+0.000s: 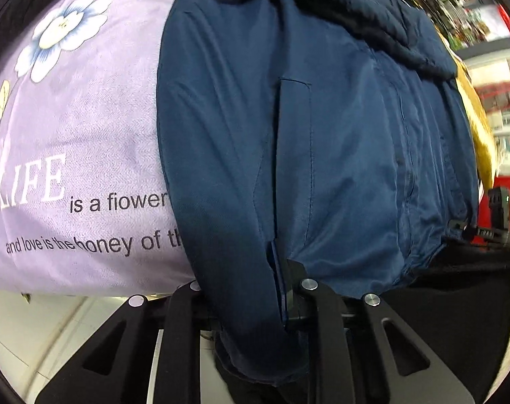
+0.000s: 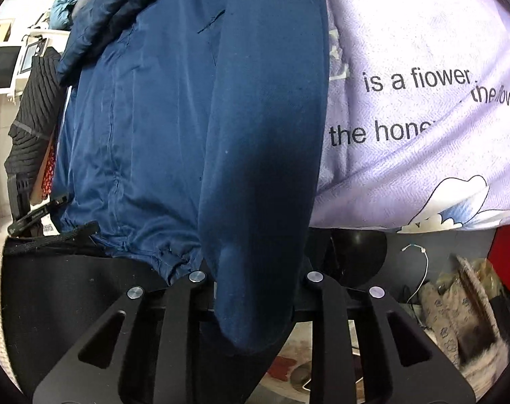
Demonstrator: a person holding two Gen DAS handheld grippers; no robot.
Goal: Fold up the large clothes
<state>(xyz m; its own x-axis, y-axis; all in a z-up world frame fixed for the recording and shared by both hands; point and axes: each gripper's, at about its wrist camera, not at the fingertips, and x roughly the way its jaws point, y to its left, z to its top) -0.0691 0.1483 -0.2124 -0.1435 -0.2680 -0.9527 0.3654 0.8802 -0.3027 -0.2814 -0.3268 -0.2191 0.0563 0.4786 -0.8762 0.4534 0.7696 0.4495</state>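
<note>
A navy blue jacket (image 1: 339, 141) lies spread on a lilac bed sheet (image 1: 86, 128) printed with flowers and text. In the left wrist view its sleeve (image 1: 221, 202) runs down along the jacket's left side and passes between my left gripper's (image 1: 251, 291) fingers, which are shut on the cuff end. In the right wrist view the other sleeve (image 2: 265, 134) hangs towards the camera, and my right gripper (image 2: 255, 281) is shut on it near its end. The cloth hides both sets of fingertips. The jacket's (image 2: 137, 118) drawstring hem faces me.
Black fabric (image 1: 457, 286) lies just below the jacket hem. A yellow garment (image 1: 477, 124) and other clothes (image 2: 36, 111) lie beyond the jacket. The sheet (image 2: 423, 67) ends at the bed edge, with floor and clutter (image 2: 457, 303) below. Black hardware (image 1: 497, 215) shows by the hem.
</note>
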